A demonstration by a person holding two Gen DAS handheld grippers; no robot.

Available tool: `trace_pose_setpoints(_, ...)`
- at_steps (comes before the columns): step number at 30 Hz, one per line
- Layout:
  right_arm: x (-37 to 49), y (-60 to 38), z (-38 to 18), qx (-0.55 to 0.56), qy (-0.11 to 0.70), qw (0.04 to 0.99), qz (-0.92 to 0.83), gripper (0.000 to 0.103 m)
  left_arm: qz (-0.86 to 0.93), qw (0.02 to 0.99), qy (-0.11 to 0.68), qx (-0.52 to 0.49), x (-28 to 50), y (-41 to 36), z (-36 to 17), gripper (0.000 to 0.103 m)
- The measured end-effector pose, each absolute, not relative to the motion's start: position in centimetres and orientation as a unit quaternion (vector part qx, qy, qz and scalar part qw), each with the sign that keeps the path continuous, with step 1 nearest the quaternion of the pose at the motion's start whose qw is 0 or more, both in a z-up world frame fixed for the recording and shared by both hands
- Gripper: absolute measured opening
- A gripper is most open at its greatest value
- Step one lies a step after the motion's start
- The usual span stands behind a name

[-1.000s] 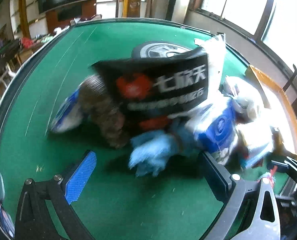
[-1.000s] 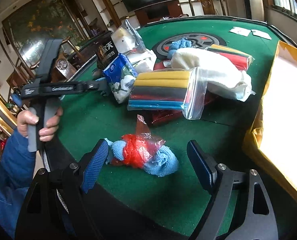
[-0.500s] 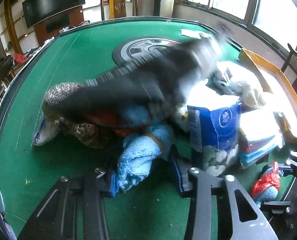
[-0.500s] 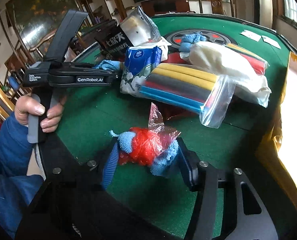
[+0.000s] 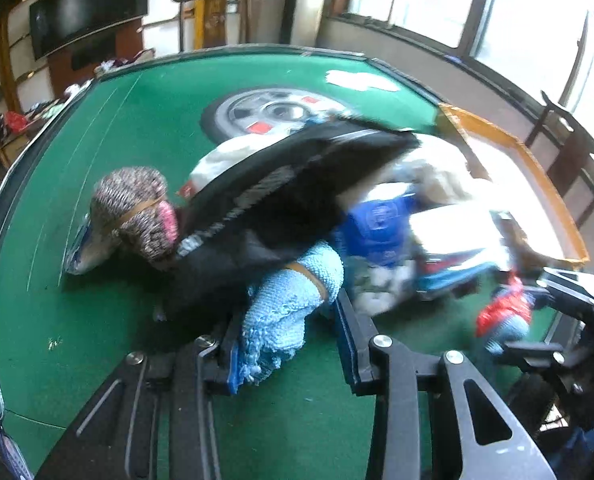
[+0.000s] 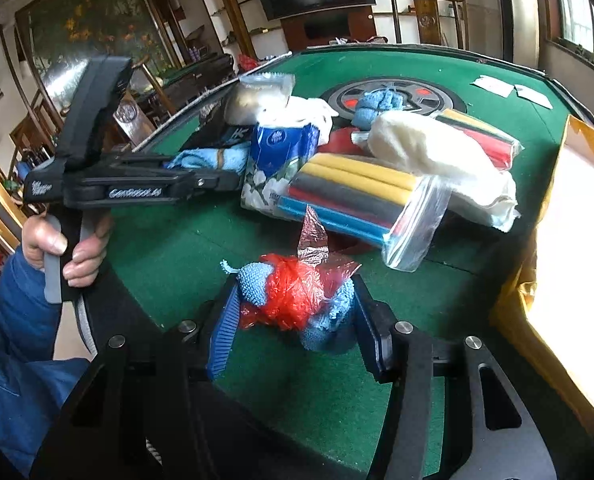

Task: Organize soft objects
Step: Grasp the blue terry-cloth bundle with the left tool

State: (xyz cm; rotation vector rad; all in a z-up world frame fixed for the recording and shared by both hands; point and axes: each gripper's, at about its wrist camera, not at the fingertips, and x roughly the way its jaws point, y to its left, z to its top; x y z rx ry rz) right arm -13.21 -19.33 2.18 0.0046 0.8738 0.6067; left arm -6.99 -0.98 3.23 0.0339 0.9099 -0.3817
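My left gripper (image 5: 287, 344) is shut on a rolled light blue towel (image 5: 293, 300) bound with a brown band, at the near edge of the pile on the green table (image 5: 137, 140). A black printed bag (image 5: 289, 192) lies over the pile above it. My right gripper (image 6: 297, 328) is shut on a blue cloth bundle wrapped in red plastic (image 6: 297, 296). That bundle also shows in the left wrist view (image 5: 501, 316). The left gripper shows in the right wrist view (image 6: 137, 188), held in a hand.
The pile holds a brown knitted roll (image 5: 137, 208), a blue tissue pack (image 6: 281, 148), a bag of coloured foam tubes (image 6: 357, 200), a white fluffy roll (image 6: 429, 152) and a small blue cloth (image 6: 377, 104). A yellow-rimmed box (image 6: 569, 240) stands at the right.
Both grippers have closed: the left on the light blue towel, the right on the red-wrapped bundle. The black bag has tipped down over the pile.
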Motion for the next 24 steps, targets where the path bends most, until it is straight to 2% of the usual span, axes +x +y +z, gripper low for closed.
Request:
trace_pose_setpoints(3,-13.5,-19.9,2.6,0.013,0.410,0.864,0.291,0.052,-0.203,0.884,0.420,0.017,-7.9,-1.6,4.6,0.034)
trace_pose_setpoints(8,-14.1,-21.0,3.4,0.026,0.396,0.873,0.285,0.052,-0.227,0.886,0.403,0.028,-8.8,-3.5,5.9,0.034)
trace_pose_setpoints(18,-15.1,-22.5,3.3,0.044,0.393,0.878,0.270,0.052,-0.214,0.865,0.454,0.018,-8.4,-3.6,3.7,0.035)
trace_pose_setpoints(23,-15.1,-22.5,3.0,0.047,0.397,0.876,0.271,0.052,-0.205,0.855,0.476,0.010,-8.1,-3.2,2.8,0.040)
trace_pose_setpoints(24,-15.2,-22.5,2.9,0.047,0.398,0.875,0.272,0.052,-0.202,0.855,0.478,0.011,-8.0,-3.1,2.7,0.044)
